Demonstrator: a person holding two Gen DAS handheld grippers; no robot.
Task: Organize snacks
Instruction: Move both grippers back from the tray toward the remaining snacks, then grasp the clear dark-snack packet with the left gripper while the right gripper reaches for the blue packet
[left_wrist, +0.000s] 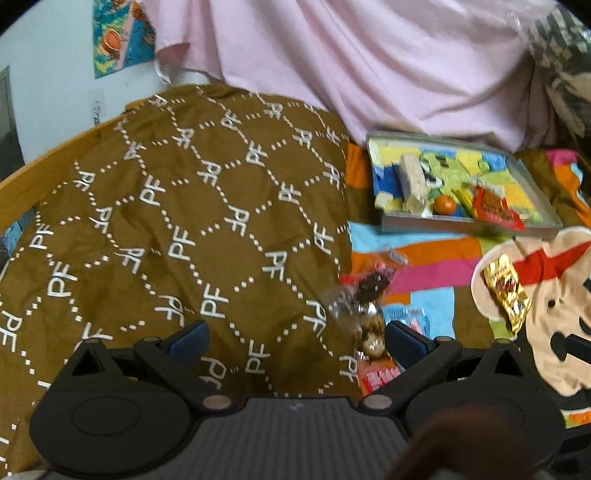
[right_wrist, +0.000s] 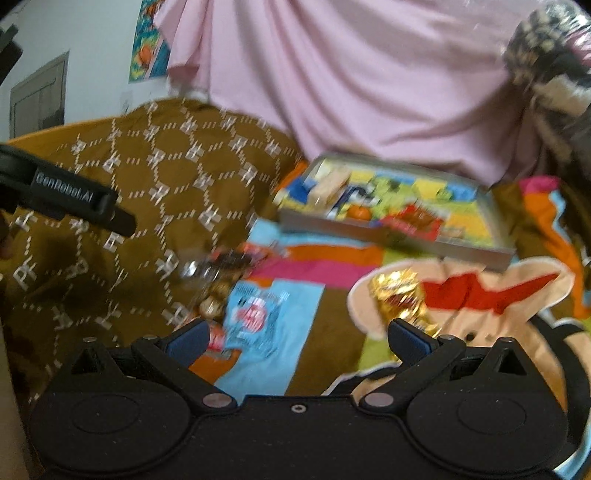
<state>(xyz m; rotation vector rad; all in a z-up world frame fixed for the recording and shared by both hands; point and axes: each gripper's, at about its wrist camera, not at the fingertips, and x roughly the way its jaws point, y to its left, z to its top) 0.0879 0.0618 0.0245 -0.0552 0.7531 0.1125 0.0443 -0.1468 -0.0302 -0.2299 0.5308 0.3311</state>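
Spread under everything: a patchwork blanket (left_wrist: 417, 254), with a brown cloth (left_wrist: 184, 221) over its left part. At the far side, a grey tray (left_wrist: 469, 224) already holding some snacks: a pale bar (left_wrist: 413, 182), an orange ball (left_wrist: 443, 204), a red packet (left_wrist: 495, 210). So partly done. Left loose on the blanket, near the brown cloth's edge: a clear bag (left_wrist: 364, 306) of dark and golden sweets, a blue packet (right_wrist: 258, 319), a red wrapper (left_wrist: 376, 380). Further right, well apart from those, a gold packet (left_wrist: 508, 295) on a cartoon patch. At least four pieces still outside the tray, though motion blur in the right view may hide more.

Left gripper (left_wrist: 295, 339) low over the brown cloth, jaws spread wide, nothing between them, right finger just beside the clear bag. Right gripper (right_wrist: 297, 341) low over the blanket, jaws likewise wide and empty, right finger near the gold packet; probably the next pick.
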